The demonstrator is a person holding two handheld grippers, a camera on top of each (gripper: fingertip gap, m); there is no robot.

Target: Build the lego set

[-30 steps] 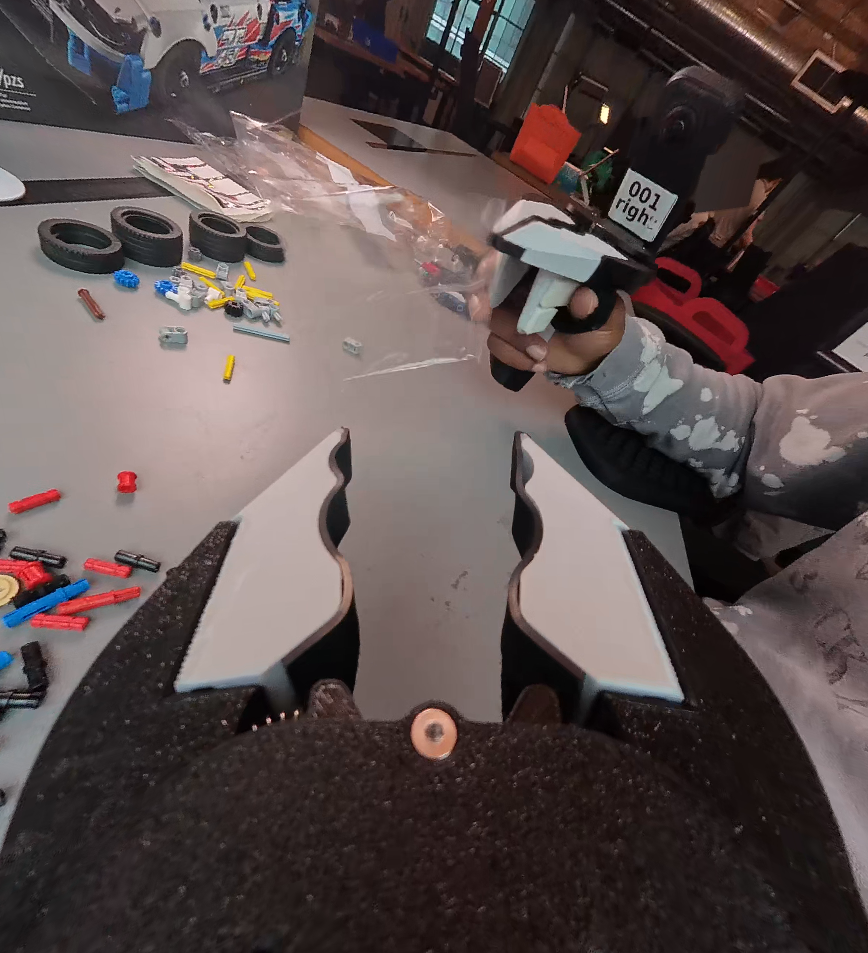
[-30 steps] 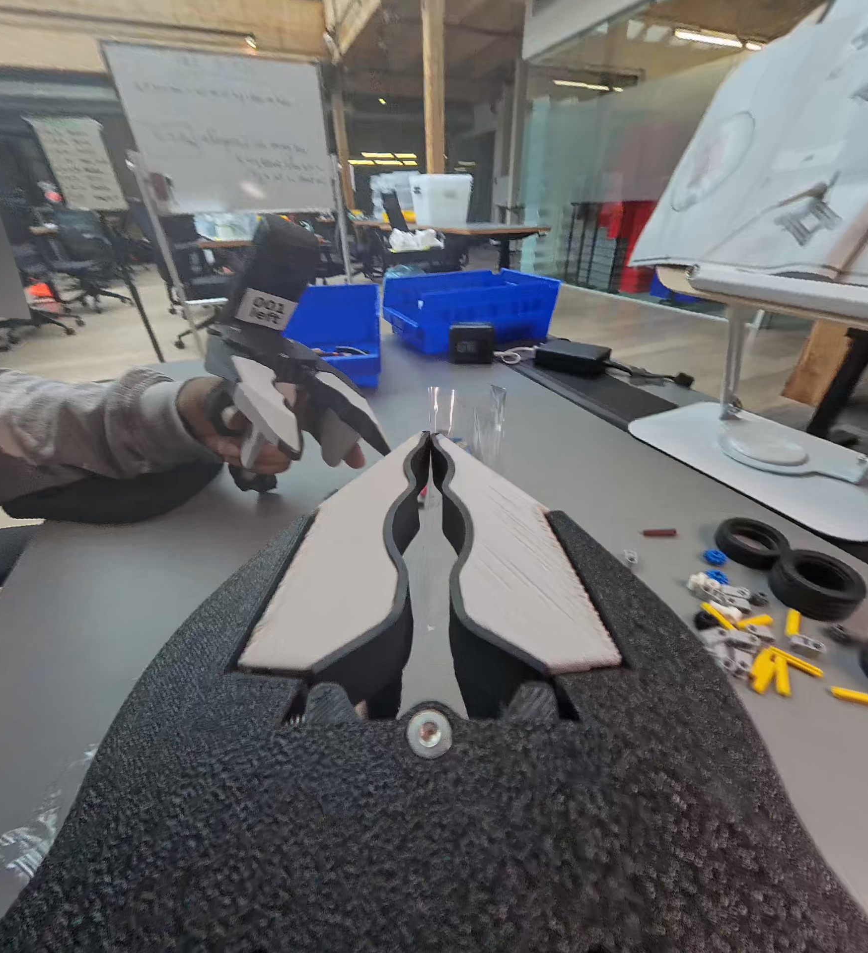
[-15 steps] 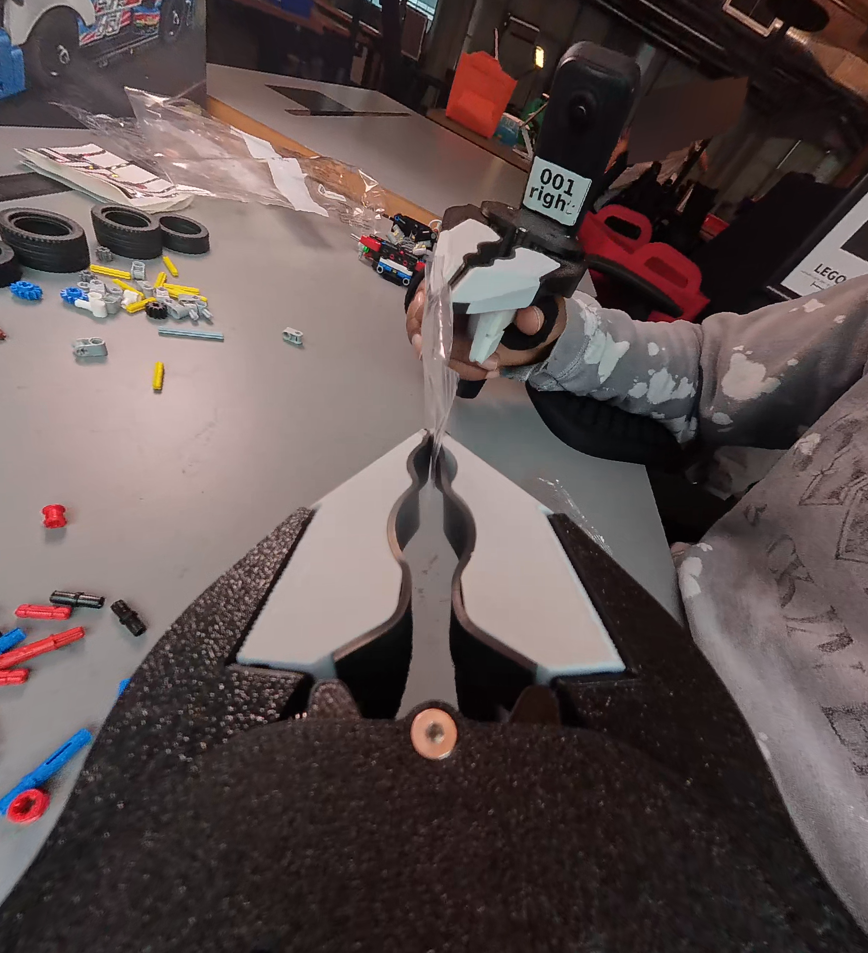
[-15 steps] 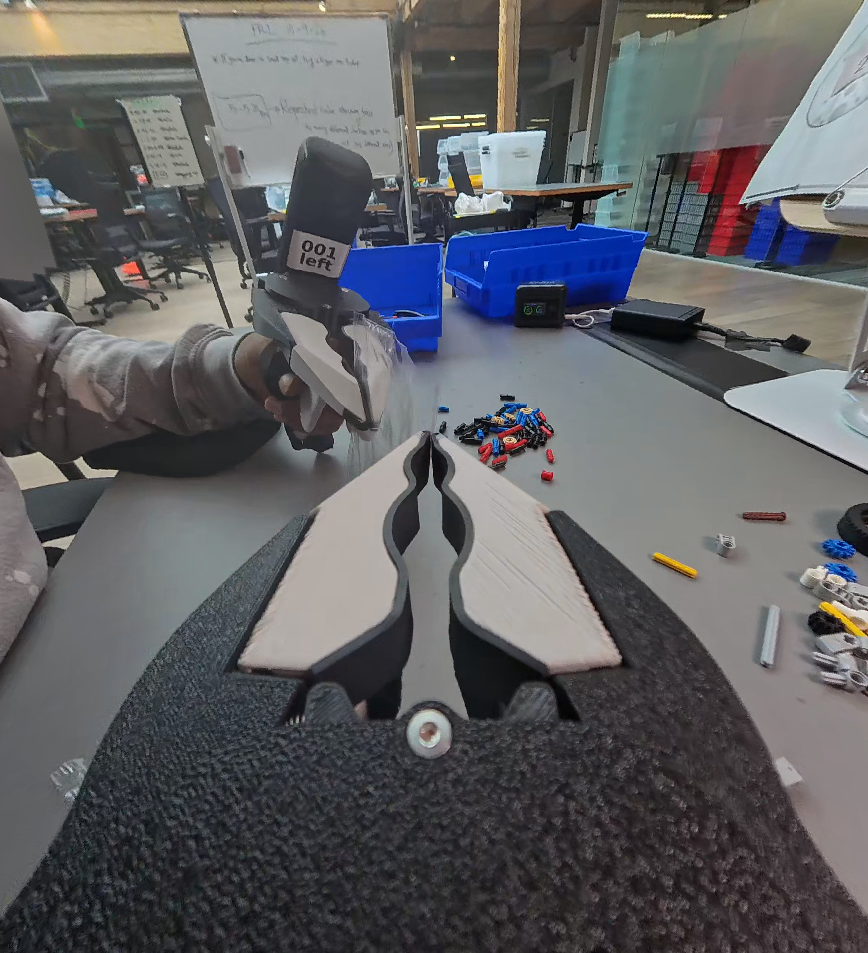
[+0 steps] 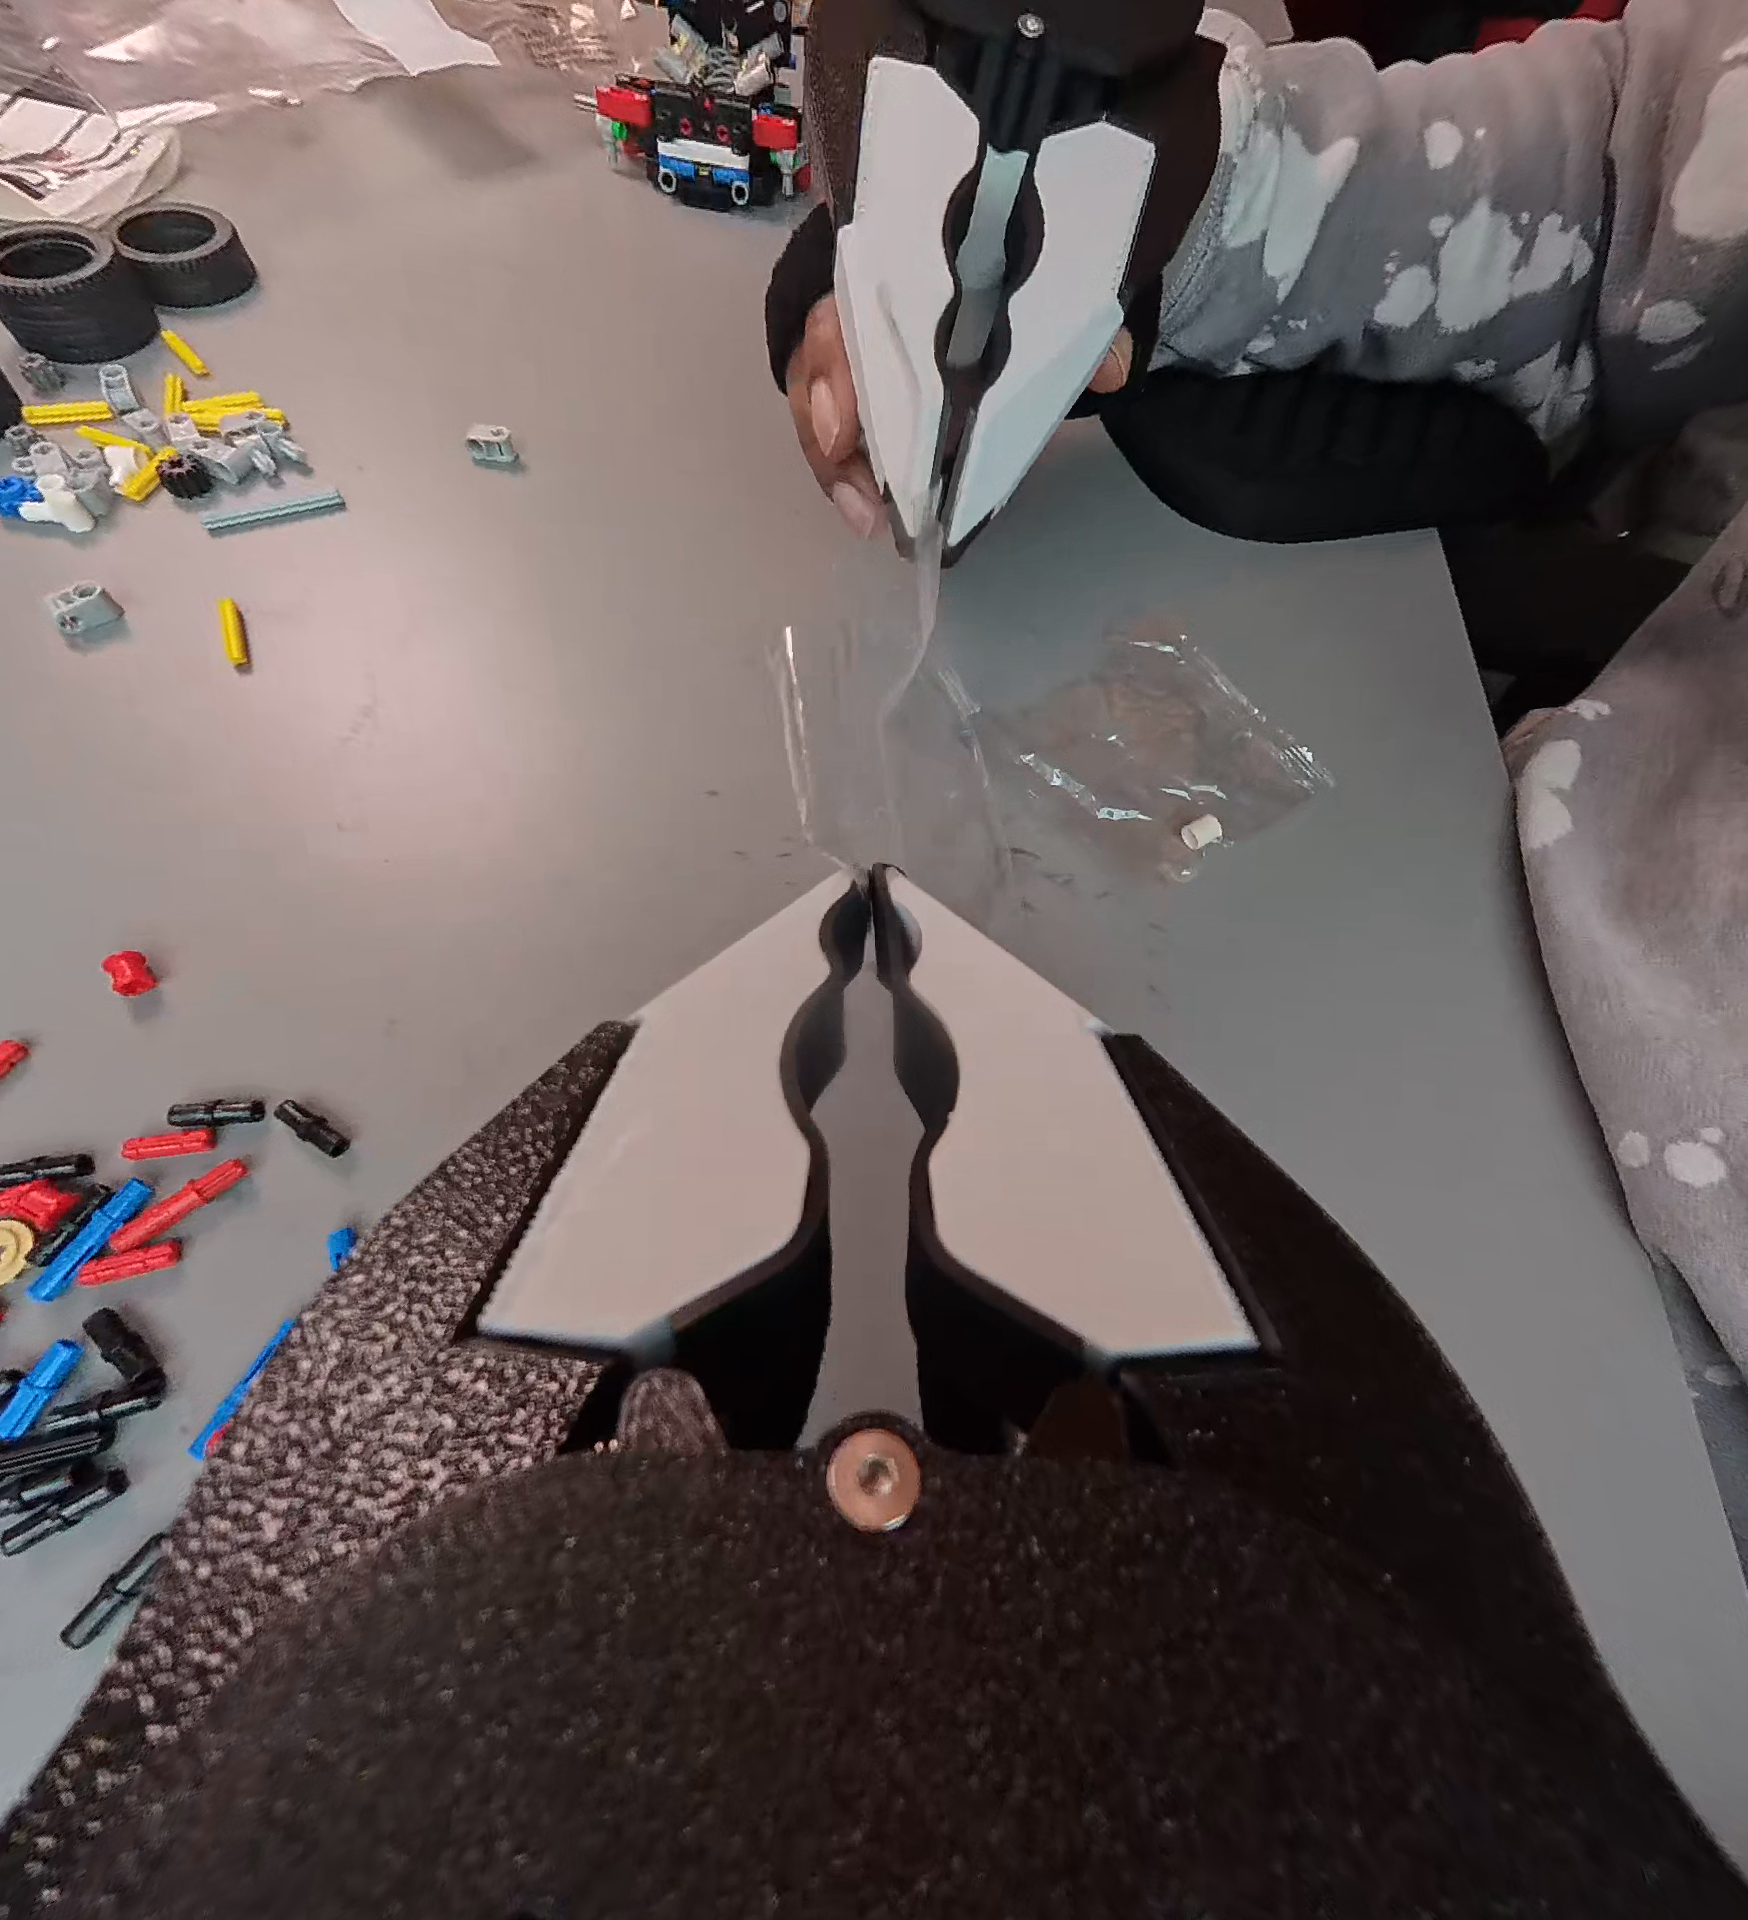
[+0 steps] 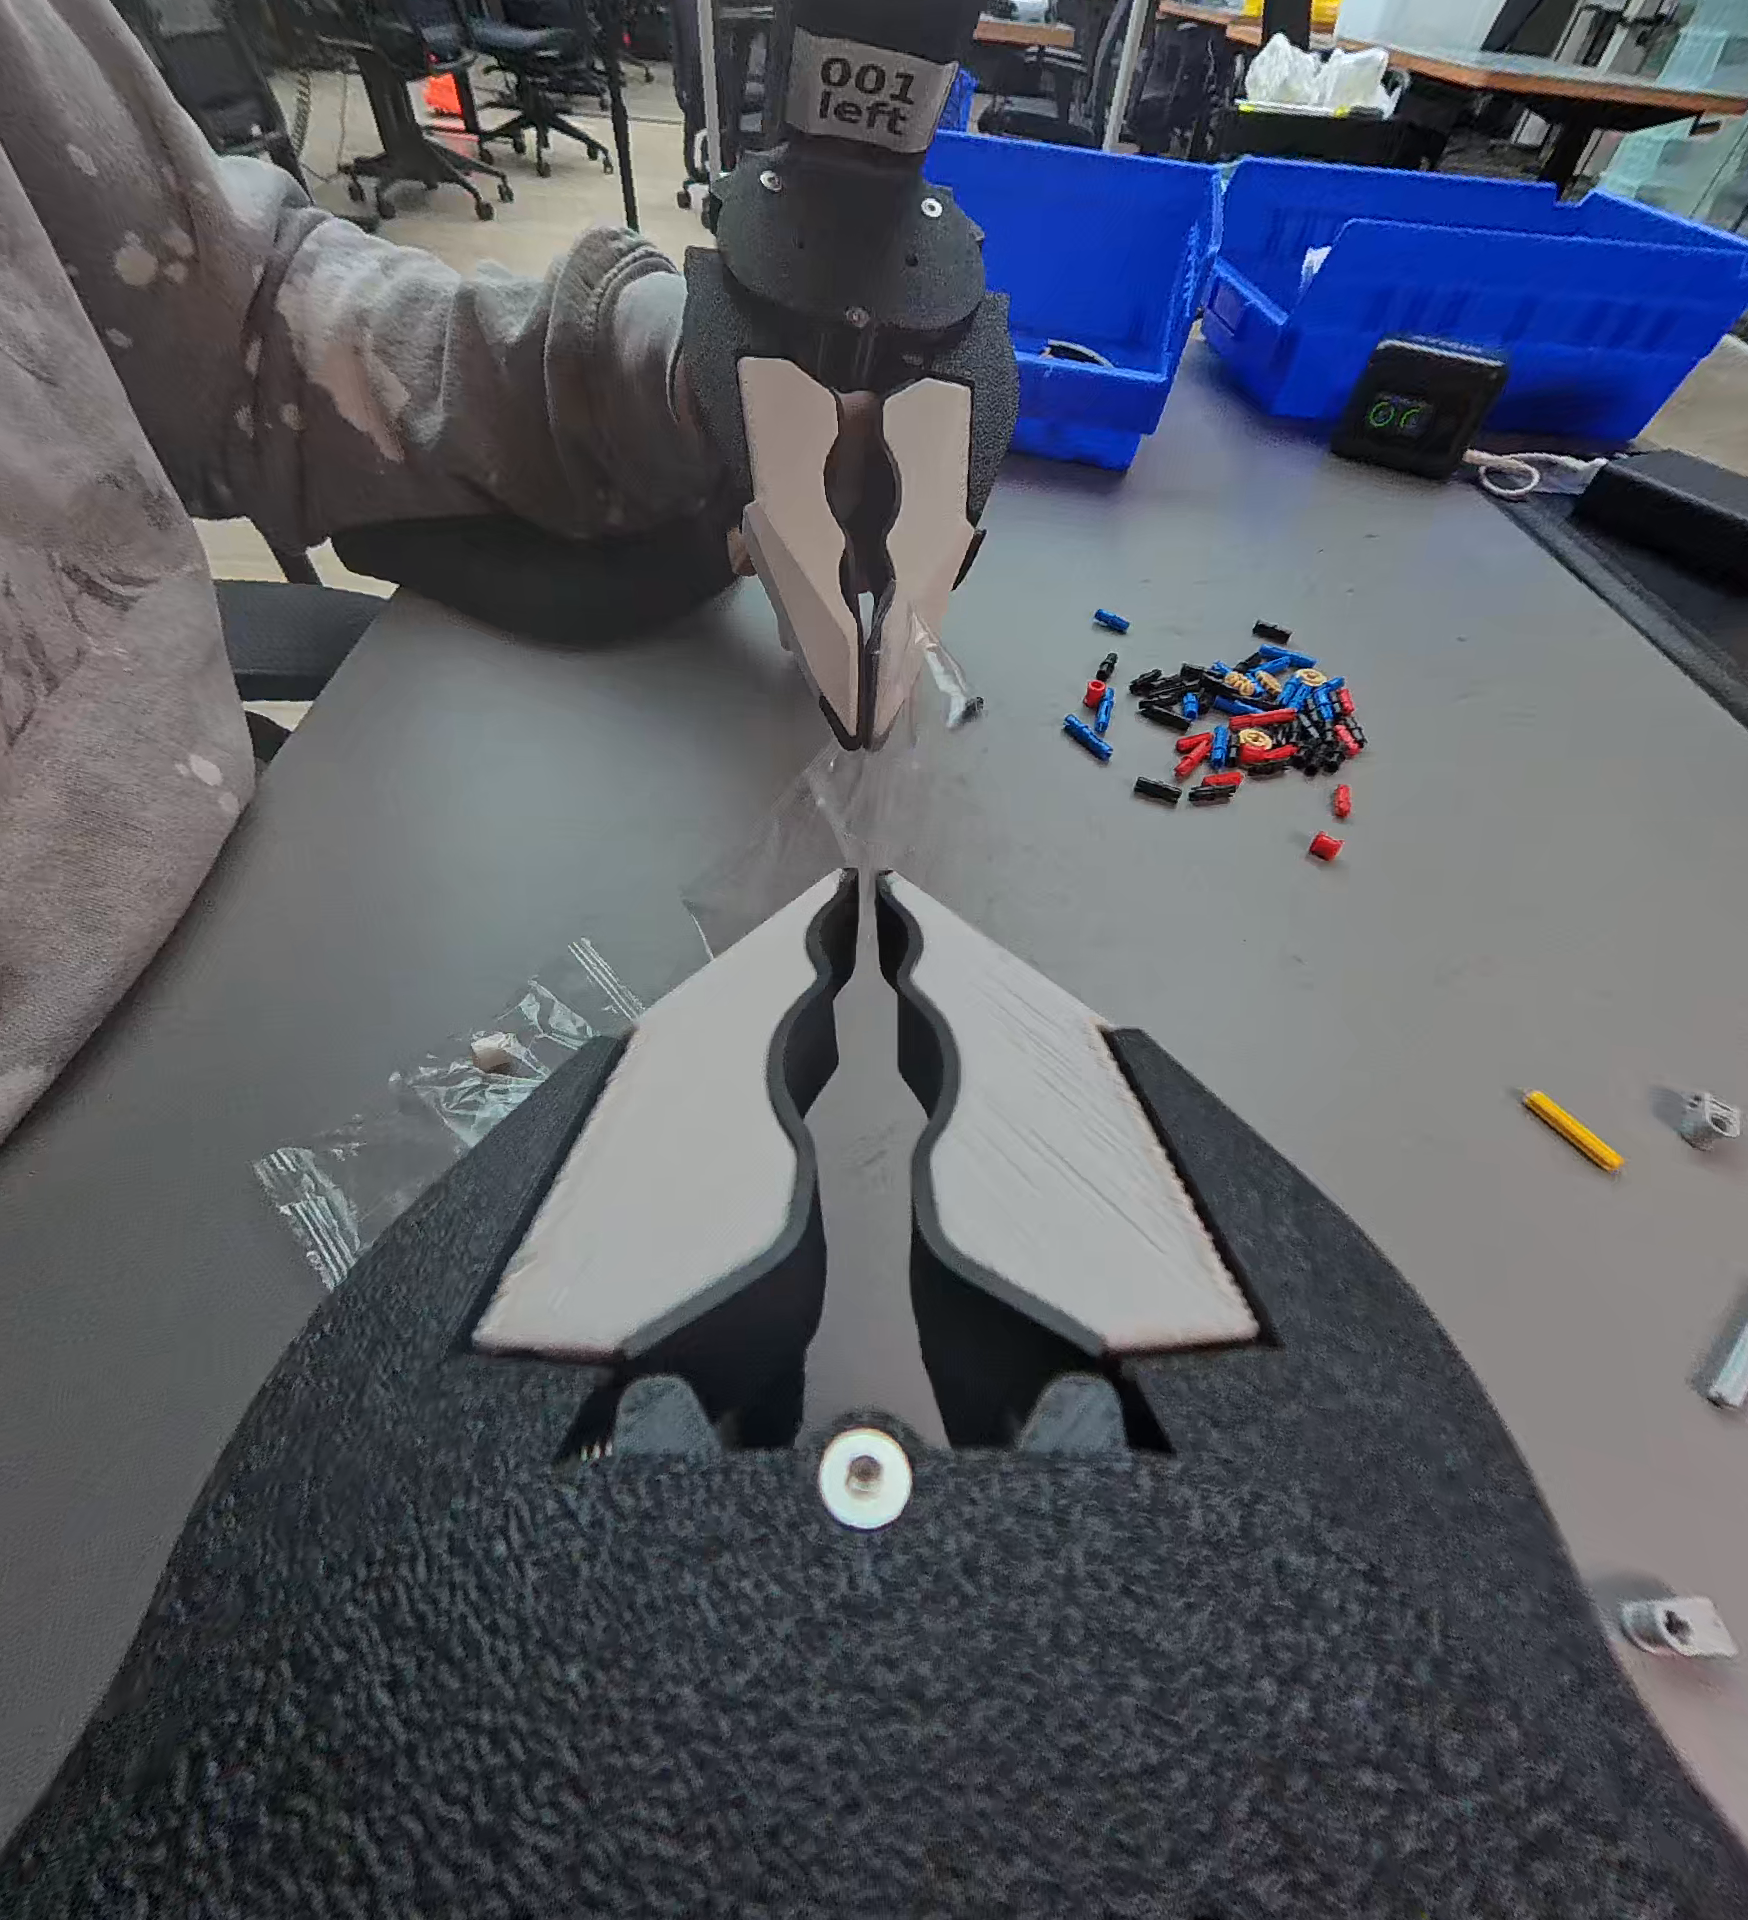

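1. Between the two grippers, above the grey table (image 5: 496,790), a clear plastic bag (image 5: 854,727) hangs stretched; the left gripper (image 5: 868,875) pinches its near edge with fingers pressed together, the right gripper (image 5: 927,540) pinches the far edge the same way
2. Judged step: opening or emptying a parts bag before building; the next move calls for pulling the two grips apart, or shaking it out over bare table, without scattering parts
3. Counted left to right in the left wrist view: three black tyres (image 5: 59,291); one loose heap of yellow and grey pieces (image 5: 158,442); one heap of red, blue and black pins (image 5: 39,1257), too many to count; one part-built model (image 5: 709,130) at the far edge; one second bag (image 5: 1176,753) lying flat on the table, one white piece (image 5: 1202,831) in it
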